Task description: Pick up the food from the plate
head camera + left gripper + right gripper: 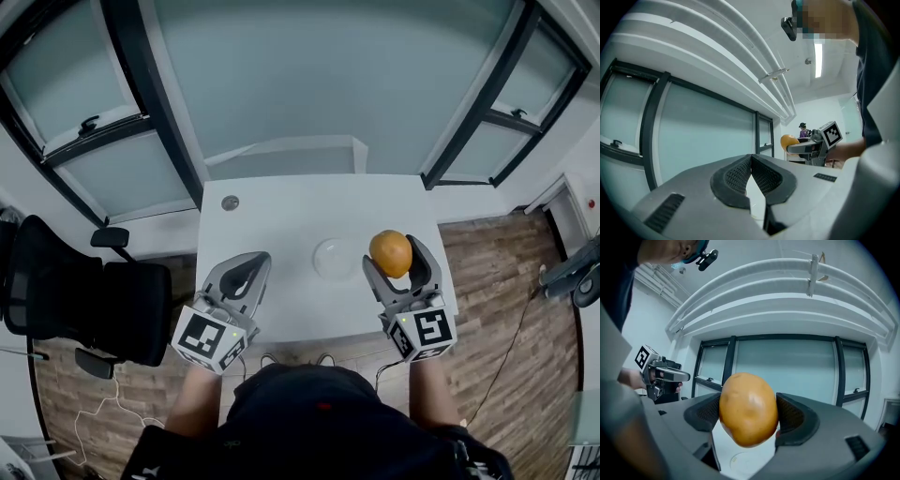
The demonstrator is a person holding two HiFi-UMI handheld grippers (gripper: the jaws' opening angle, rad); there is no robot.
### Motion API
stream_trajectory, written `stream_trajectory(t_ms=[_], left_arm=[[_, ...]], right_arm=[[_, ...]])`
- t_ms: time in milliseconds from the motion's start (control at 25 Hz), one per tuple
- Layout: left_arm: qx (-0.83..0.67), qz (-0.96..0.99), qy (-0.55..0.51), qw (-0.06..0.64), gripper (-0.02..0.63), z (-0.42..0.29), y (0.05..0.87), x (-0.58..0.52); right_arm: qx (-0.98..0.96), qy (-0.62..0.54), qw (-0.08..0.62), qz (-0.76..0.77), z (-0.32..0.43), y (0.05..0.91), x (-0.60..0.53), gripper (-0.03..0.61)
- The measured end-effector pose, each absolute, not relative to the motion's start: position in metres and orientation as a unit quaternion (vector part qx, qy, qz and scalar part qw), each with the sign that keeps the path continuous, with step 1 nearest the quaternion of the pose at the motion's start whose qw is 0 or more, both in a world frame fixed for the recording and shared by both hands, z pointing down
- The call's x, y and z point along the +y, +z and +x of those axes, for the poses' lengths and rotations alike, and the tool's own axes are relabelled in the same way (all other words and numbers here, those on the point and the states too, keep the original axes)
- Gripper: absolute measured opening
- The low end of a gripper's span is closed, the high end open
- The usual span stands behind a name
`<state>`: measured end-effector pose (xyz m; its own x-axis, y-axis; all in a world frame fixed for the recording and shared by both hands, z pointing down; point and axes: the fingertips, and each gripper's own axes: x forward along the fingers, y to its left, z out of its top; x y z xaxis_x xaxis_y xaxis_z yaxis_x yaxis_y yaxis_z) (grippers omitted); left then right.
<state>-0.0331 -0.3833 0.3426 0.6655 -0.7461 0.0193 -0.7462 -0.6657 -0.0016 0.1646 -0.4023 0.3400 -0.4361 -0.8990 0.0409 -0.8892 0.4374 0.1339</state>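
— Right side?
— Your right gripper (395, 260) is pinching the food (391, 253), a round orange-brown piece. In the right gripper view the two jaws press on its left and right flanks, and its top and bottom bulge out past the pads (792, 416).

— Where is the food, then?
— It is off the plate (334, 258) and up in the air. From your head view it sits just to the right of the plate, over the right part of the white table (281, 220). In the right gripper view the tabletop shows underneath it, apart from it.

— And the left?
— Your left gripper (250, 263) is pressed together with nothing in it. In the left gripper view the ribbed pads (736, 176) meet at their tips. You hold it over the near left part of the table, well apart from the plate. That view also shows your right gripper off to its right, with the food at its tip.

— Anything else around you?
— A black office chair (80, 305) stands to your left, on the wooden floor (511, 309). Dark-framed windows (309, 75) run beyond the far edge of the table.
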Motion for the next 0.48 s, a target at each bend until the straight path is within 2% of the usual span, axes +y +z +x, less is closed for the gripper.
stream_trajectory(t_ms=[480], left_arm=[[-0.405,0.914,0.005,0.002,0.023,-0.0284,0.3400,-0.3813]], right_arm=[[-0.845,-0.051,0.059,0.529,0.1666,0.3360,-0.3978,0.362]])
